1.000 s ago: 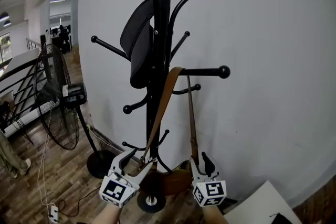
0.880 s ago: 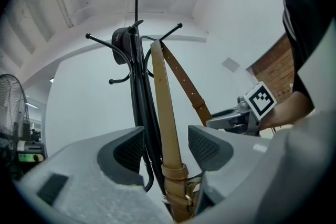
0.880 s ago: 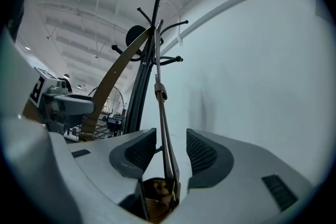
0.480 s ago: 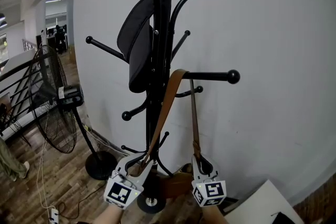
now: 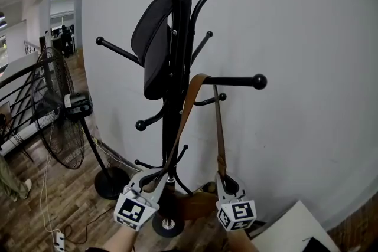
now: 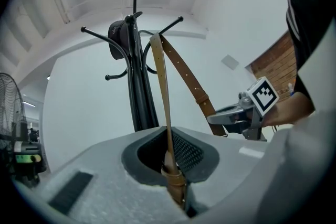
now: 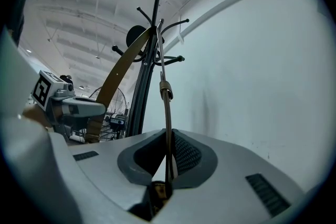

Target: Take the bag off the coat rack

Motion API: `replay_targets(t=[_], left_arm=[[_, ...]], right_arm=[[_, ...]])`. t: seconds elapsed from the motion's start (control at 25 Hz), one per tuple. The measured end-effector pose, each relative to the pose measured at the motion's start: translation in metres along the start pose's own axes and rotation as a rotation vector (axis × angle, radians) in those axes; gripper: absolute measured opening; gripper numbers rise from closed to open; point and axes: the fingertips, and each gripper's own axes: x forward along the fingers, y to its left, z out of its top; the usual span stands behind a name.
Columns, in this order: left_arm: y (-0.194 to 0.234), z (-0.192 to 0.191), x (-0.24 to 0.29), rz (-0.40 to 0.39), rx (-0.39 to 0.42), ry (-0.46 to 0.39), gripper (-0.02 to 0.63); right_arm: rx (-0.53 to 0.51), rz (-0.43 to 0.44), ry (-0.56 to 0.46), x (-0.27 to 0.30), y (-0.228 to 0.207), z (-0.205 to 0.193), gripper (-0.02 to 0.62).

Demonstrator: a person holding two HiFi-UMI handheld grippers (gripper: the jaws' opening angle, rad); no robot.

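A brown bag point(image 5: 195, 205) hangs low on a black coat rack point(image 5: 179, 68). Its leather strap point(image 5: 190, 104) loops over a ball-tipped arm point(image 5: 236, 81). My left gripper point(image 5: 155, 181) is shut on the strap's left run point(image 6: 164, 102), just above a keeper loop. My right gripper point(image 5: 227, 186) is at the right run point(image 7: 167, 123), which lies pinched between its jaws as they finish closing. Each gripper shows in the other's view, the right gripper point(image 6: 233, 115) and the left gripper point(image 7: 79, 107). The grippers hide most of the bag.
A black cap point(image 5: 155, 44) hangs on an upper hook. A white wall point(image 5: 307, 68) stands right behind the rack. A pedestal fan point(image 5: 62, 124) and a railing point(image 5: 18, 97) are at the left. A white board point(image 5: 292, 227) lies at the lower right.
Both grippers' jaws have closed from wide open onto the two runs of the strap. Neither gripper has shifted much; the strap still hangs over the arm.
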Motion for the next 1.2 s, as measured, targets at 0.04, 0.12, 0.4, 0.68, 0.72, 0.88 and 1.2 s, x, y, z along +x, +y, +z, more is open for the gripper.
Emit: replay_targets(t=[0.04,0.12,0.4,0.68,0.72,0.88,1.2], left_arm=[[0.0,0.0,0.0,-0.002,-0.001,0.001,0.015],[-0.001,0.001,-0.001,-0.006,-0.002,0.006,0.015],[-0.006,0.006,-0.004,-0.018,0.027,-0.008,0.015],[-0.008,0.011,-0.008,-0.005,0.006,0.018,0.015],[-0.008,0.012,-0.008,-0.006,0.016,0.01,0.015],[-0.011,0.014,-0.009,-0.008,0.006,0.023,0.017],[-0.013,0.043,-0.015,-0.009,0.014,-0.033,0.017]], right_arm=[[0.001,0.006,0.003,0.0,0.0,0.0,0.026],[0.007,0.009,0.005,-0.001,-0.001,0.002,0.026],[0.027,0.017,0.003,-0.004,-0.002,0.01,0.026],[0.034,0.043,0.009,-0.008,0.001,0.014,0.026],[0.037,0.045,0.01,-0.009,0.001,0.015,0.026],[0.039,0.053,0.017,-0.011,0.002,0.017,0.026],[0.037,0.054,-0.048,-0.023,-0.002,0.048,0.026]])
